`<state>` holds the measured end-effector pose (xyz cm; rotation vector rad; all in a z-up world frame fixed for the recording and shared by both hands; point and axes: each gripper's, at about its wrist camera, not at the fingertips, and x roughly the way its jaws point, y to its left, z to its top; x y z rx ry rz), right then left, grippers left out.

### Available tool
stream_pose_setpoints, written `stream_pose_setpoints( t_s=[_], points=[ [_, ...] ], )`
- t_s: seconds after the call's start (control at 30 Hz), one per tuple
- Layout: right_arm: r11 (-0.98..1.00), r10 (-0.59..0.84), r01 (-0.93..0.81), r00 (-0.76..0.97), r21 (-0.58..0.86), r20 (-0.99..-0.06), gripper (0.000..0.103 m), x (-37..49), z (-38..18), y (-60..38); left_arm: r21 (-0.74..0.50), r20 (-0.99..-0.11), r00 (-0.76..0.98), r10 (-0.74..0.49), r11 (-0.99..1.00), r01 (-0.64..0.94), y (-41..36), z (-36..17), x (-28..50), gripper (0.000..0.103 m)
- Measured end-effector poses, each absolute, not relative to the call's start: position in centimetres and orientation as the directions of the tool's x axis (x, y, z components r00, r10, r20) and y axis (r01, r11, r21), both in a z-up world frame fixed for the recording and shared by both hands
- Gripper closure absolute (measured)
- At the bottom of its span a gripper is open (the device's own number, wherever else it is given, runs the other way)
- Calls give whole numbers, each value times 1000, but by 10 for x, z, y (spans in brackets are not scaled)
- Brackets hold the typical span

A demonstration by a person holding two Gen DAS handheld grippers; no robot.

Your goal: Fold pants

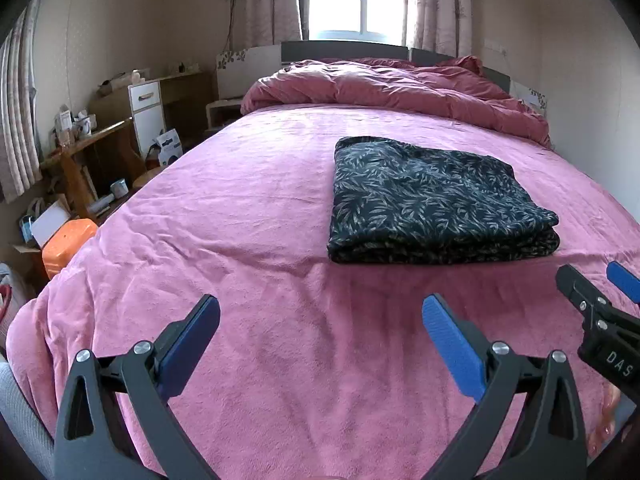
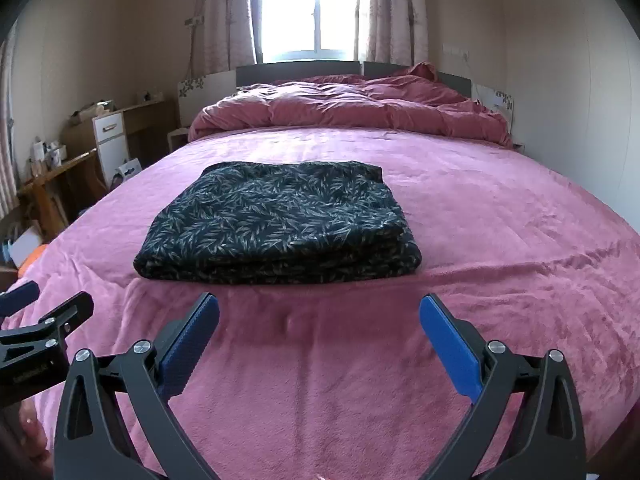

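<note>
The pants [image 1: 436, 200], dark with a pale leaf print, lie folded into a thick rectangle on the pink bed cover [image 1: 248, 240]. They also show in the right wrist view [image 2: 280, 224]. My left gripper [image 1: 320, 320] is open and empty, held above the cover in front of and left of the pants. My right gripper [image 2: 319, 320] is open and empty, held just in front of the pants' near edge. The right gripper also shows at the right edge of the left wrist view [image 1: 600, 284], and the left gripper at the left edge of the right wrist view [image 2: 44, 300].
A rumpled pink duvet [image 1: 392, 92] lies at the head of the bed under the window. Left of the bed stand a cluttered wooden desk [image 1: 88, 140], a white drawer unit [image 1: 146, 114] and an orange box [image 1: 66, 246]. A wall runs along the right side.
</note>
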<state>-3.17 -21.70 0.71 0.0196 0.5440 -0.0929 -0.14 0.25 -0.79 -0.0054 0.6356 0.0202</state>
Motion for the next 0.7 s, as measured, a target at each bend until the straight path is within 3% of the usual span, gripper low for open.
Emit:
stream_pose_setpoints(
  t_s=[0.7],
  points=[
    [995,-71,94,842,16,-535,4,-31,7,-219,-12,-614,789,13,1000,-26,7,-11,1,2]
  ],
)
